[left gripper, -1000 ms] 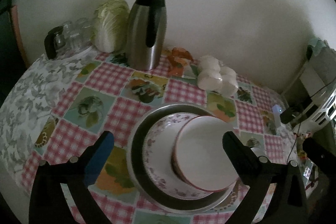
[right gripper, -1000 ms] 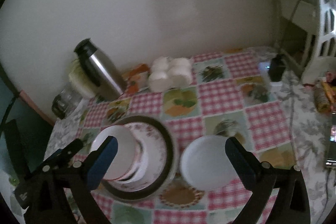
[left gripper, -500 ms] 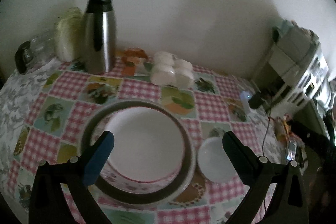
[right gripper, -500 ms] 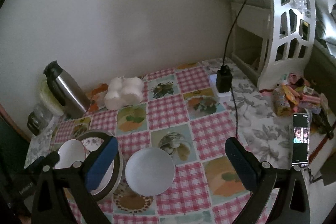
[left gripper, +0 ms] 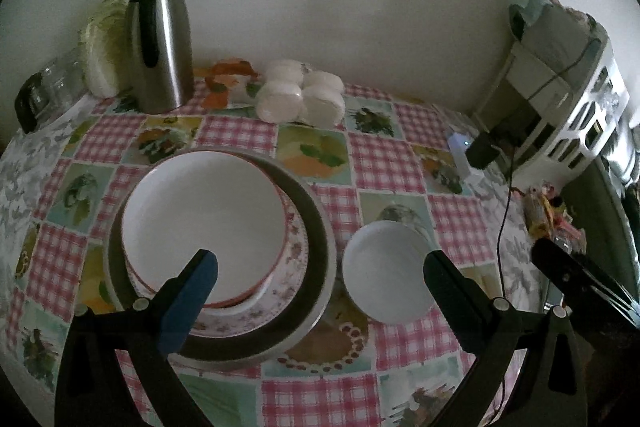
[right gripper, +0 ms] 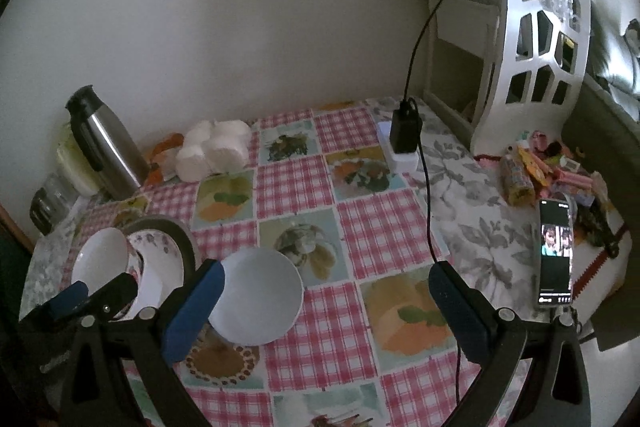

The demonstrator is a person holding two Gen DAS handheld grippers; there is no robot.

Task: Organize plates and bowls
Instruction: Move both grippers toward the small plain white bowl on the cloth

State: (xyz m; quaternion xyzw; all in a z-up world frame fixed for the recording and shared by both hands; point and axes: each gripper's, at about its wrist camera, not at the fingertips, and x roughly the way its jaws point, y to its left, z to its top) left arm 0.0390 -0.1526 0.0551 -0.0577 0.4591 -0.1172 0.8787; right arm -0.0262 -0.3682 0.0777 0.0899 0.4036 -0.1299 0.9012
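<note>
A stack of dishes sits on the checked tablecloth: a dark-rimmed metal plate [left gripper: 316, 227] at the bottom, a floral plate [left gripper: 294, 259] on it, and a white red-rimmed bowl [left gripper: 204, 223] on top. Right of the stack a small white bowl [left gripper: 386, 269] stands alone. My left gripper [left gripper: 320, 279] hangs open above the near edge of both, holding nothing. In the right wrist view the small white bowl [right gripper: 258, 295] lies beside the left finger of my open right gripper [right gripper: 326, 295], with the stack [right gripper: 160, 259] further left.
Along the wall stand a steel thermos [left gripper: 160, 39], a cabbage [left gripper: 102, 47], glass jars [left gripper: 48, 87] and white rolls [left gripper: 300, 97]. A charger with cable [right gripper: 406, 131], a phone [right gripper: 554, 251], snack packets [right gripper: 536, 171] and a white shelf [right gripper: 532, 39] fill the right side.
Both cameras have pulled back and swung right. The red-rimmed bowl, tilted a second ago, now rests flat and centred on the stack. The small bowl came into the left wrist view.
</note>
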